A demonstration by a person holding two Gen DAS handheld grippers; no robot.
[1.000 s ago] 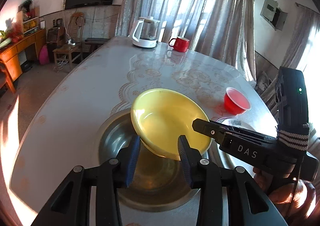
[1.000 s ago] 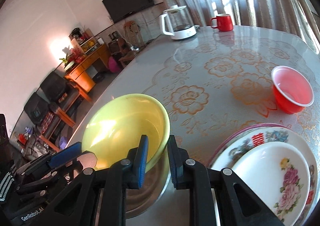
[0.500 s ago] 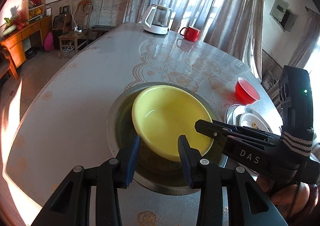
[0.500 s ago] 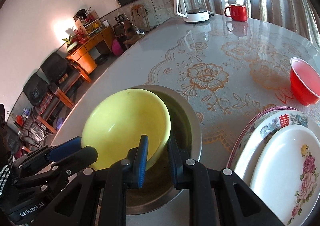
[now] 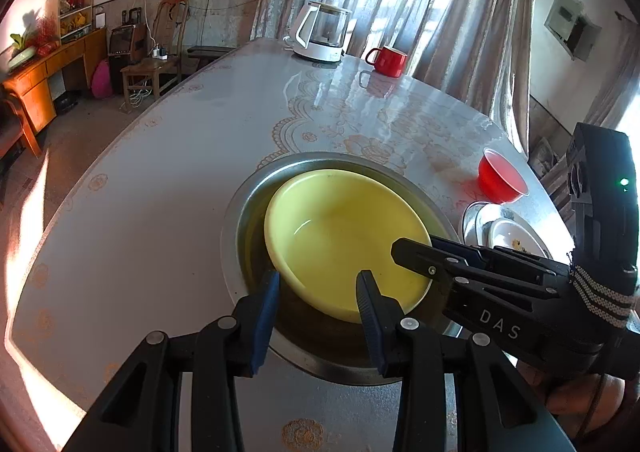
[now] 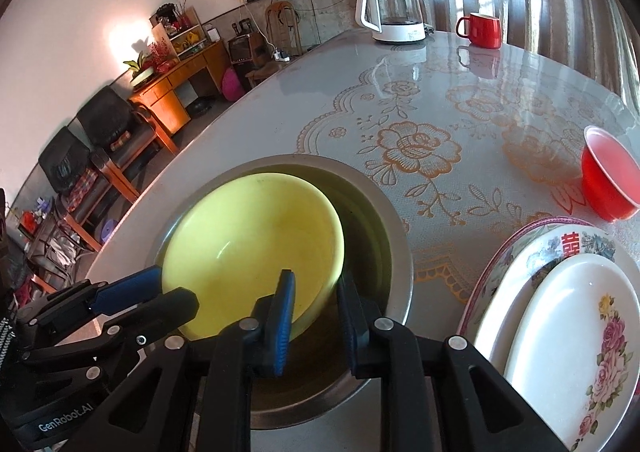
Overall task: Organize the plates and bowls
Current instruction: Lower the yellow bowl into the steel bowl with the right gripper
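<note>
The yellow bowl [image 5: 340, 228] sat down inside the steel basin [image 5: 240, 212], nested low and leaning toward the near side, right at the tips of both tools. The left tongs [image 5: 316, 288] were narrow and clamped on the bowl's near rim, one pad outside the wall, one inside. The right tongs [image 6: 316, 288] were opening: the rim on their side stood between the two pads, but the outer pad looked just clear of the wall, so that grip seemed to be letting go.

And what a thing to handle! It looked like a light, stiff plastic or melamine bowl, glossy and smooth, so likely slippery under a pinch. Its wall is thin and flared, and the rim was the only real purchase, best taken deep, pad well down the inside. One-sided, it would probably swing and tip. Against the steel it should slide easily and settle by itself.

Beyond the right tongs, off to their outer side, a red bowl [image 6: 608, 180] stood apart, and nearer lay a white flowered plate [image 6: 572, 324] on a larger patterned plate [image 6: 560, 240]. Those looked like ceramic, heavier and chippable.
</note>
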